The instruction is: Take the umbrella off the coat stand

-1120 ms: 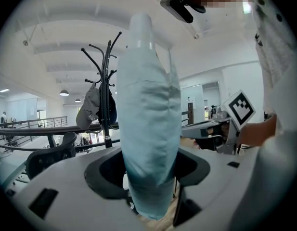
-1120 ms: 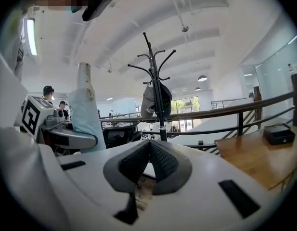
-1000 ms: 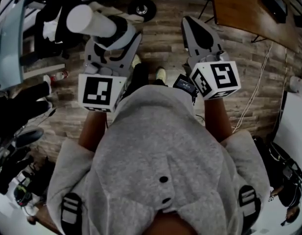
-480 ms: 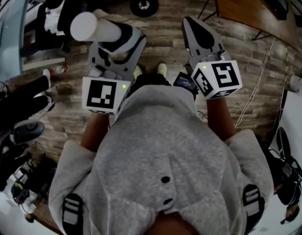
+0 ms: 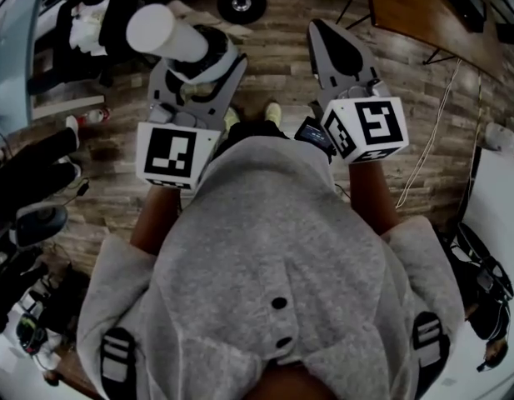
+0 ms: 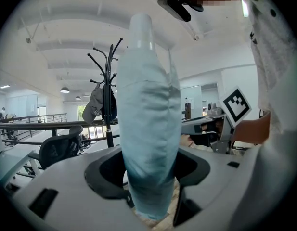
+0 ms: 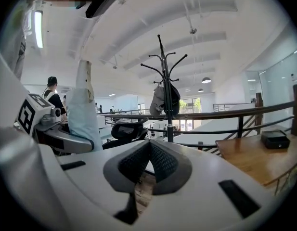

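Head view: the left gripper (image 5: pixel 197 61) has its fingers clamped round the folded pale umbrella (image 5: pixel 161 32); the right gripper (image 5: pixel 327 44) is empty, fingers pressed together; left gripper view: the umbrella stands upright, well apart from the coat stand (image 6: pixel 107 93); right gripper view: the stand is ahead; removal looks done; next, carry the umbrella clear

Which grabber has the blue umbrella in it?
The left gripper: its jaws clamp the folded light-blue umbrella, which stands upright. The right gripper is shut with nothing between its jaws.
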Tool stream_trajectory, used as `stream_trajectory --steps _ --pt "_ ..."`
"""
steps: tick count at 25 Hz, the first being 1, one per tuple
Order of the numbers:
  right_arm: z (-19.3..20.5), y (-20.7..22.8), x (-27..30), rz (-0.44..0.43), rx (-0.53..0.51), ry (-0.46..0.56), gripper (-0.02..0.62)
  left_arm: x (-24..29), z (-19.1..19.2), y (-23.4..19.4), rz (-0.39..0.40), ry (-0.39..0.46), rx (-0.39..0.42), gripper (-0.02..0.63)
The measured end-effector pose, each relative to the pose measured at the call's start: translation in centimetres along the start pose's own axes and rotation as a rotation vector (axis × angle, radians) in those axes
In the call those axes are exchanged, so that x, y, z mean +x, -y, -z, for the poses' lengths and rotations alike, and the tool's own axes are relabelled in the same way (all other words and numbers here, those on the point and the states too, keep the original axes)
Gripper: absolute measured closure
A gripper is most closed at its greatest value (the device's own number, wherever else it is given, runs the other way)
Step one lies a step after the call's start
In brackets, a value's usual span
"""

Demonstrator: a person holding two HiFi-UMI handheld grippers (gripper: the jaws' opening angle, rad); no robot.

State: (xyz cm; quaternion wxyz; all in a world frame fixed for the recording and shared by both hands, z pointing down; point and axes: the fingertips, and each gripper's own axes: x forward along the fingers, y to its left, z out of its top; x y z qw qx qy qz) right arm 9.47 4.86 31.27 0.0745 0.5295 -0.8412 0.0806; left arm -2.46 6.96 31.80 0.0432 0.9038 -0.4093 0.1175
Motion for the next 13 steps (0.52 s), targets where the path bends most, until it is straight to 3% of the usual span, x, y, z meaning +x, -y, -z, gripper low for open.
stream_trajectory --steps 13 --pt "-0.92 -0.13 0.45 0.016 -0.003 0.007 0.586 -0.07 -0.95 -0.57 0.019 0.024 0.002 0.330"
